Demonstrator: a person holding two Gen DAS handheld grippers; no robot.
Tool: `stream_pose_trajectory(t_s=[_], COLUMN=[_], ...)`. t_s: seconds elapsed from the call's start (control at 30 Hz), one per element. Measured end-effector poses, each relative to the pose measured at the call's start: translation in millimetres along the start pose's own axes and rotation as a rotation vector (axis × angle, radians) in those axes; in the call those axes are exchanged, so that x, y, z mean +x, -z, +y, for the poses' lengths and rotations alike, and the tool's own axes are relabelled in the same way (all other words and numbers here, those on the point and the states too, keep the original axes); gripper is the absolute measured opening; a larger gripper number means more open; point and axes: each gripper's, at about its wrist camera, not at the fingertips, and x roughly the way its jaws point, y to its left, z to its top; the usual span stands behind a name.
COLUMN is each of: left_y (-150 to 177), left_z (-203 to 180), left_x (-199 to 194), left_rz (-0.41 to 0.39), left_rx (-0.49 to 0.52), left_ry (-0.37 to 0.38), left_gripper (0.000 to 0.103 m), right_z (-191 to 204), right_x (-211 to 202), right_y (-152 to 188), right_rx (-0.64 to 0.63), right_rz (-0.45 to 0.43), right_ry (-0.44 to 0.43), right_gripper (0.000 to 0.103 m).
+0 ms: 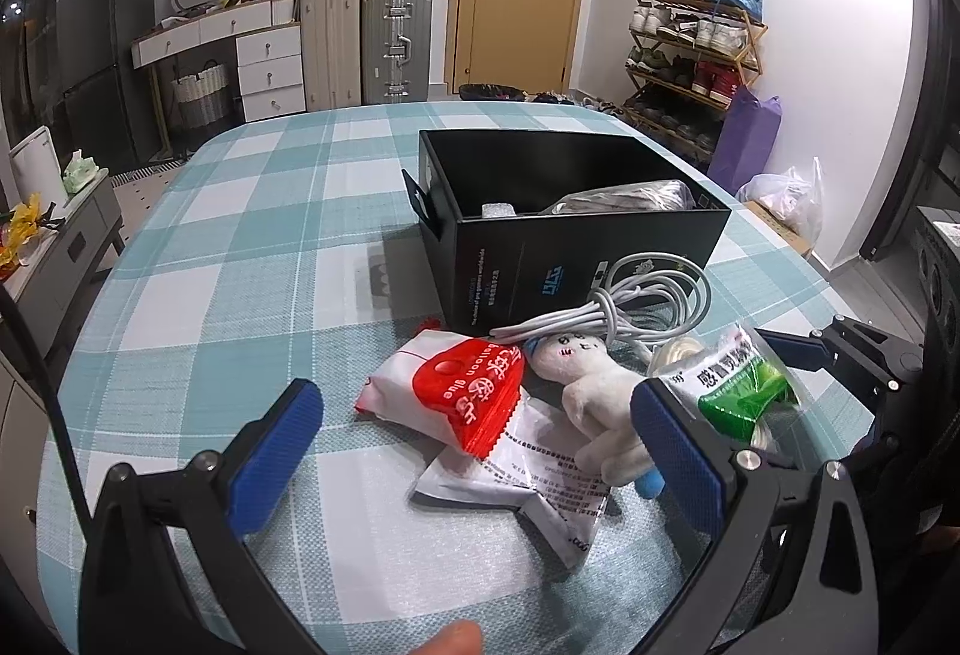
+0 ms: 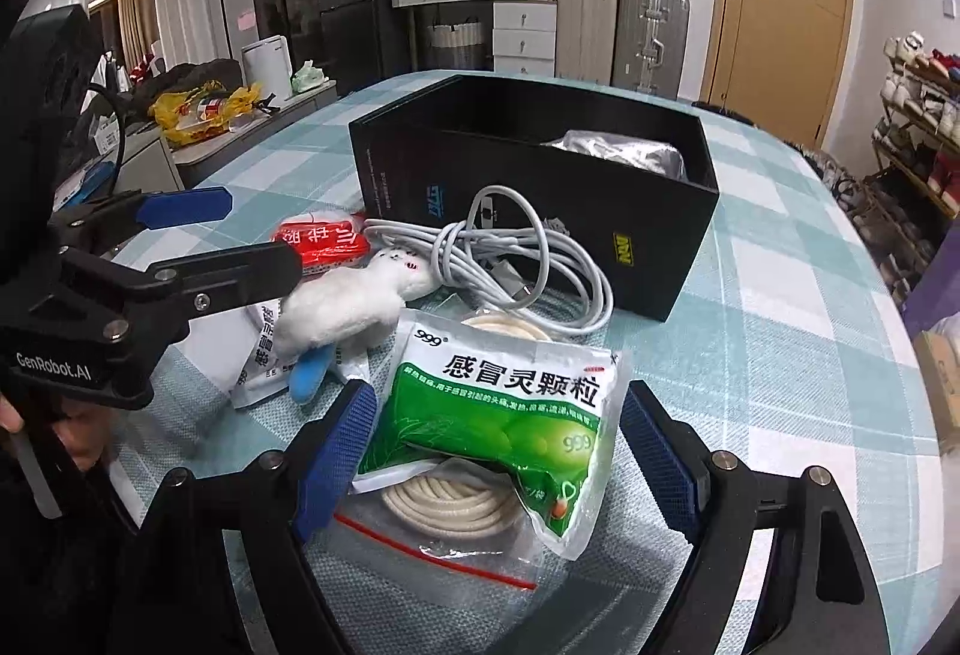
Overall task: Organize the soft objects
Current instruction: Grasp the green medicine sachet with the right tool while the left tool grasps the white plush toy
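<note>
Right wrist view: the green sachet (image 2: 498,415) is straddled by the right tongs (image 2: 501,451), spread and not visibly pressing; the left tongs (image 1: 480,451) gape near the plush toy (image 1: 600,403). The glossy, crinkled sachet, lying on a bagged cord coil (image 2: 447,505) on the worktop (image 2: 780,355) before the black box (image 2: 540,187), may be snagged together with the coil's bag

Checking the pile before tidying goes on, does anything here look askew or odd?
Nothing is spilled or damaged. The green medicine sachet lies tilted on a zip bag of coiled cream cord, hiding part of it. The white charging cable sprawls loosely against the black box.
</note>
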Motion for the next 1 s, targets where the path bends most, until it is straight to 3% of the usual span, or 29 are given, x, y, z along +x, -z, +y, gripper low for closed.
stream_pose_trajectory(t_s=[0.03,0.13,0.53,0.7,0.83,1.0], left_y=[0.3,0.7,-0.4,0.4,1.2,0.9], left_z=[-0.5,-1.8,-8.3,-22.3,-32.0,-40.4], left_x=[0.0,-0.4,-2.9,-5.2,-3.6,-2.6], left_rz=[0.000,0.001,-0.007,-0.020,-0.006,0.001], left_rx=[0.002,0.005,0.022,0.074,0.105,0.129], left_ry=[0.001,0.002,0.019,0.071,0.124,0.163], left_gripper=[0.103,0.103,0.103,0.101,0.085,0.072], right_z=[0.2,-0.2,-8.6,-15.0,-22.1,-25.9], right_x=[-0.2,-0.2,-13.2,-24.4,-30.4,-31.2], right_y=[-0.1,-0.1,-2.3,-1.7,0.2,1.7], right_rx=[-0.002,-0.004,0.031,0.061,0.085,0.098], right_rz=[-0.001,-0.003,-0.077,-0.126,-0.145,-0.147], right_ry=[0.001,-0.012,-0.014,-0.001,0.007,0.004], right_gripper=[0.072,0.068,0.067,0.067,0.067,0.067])
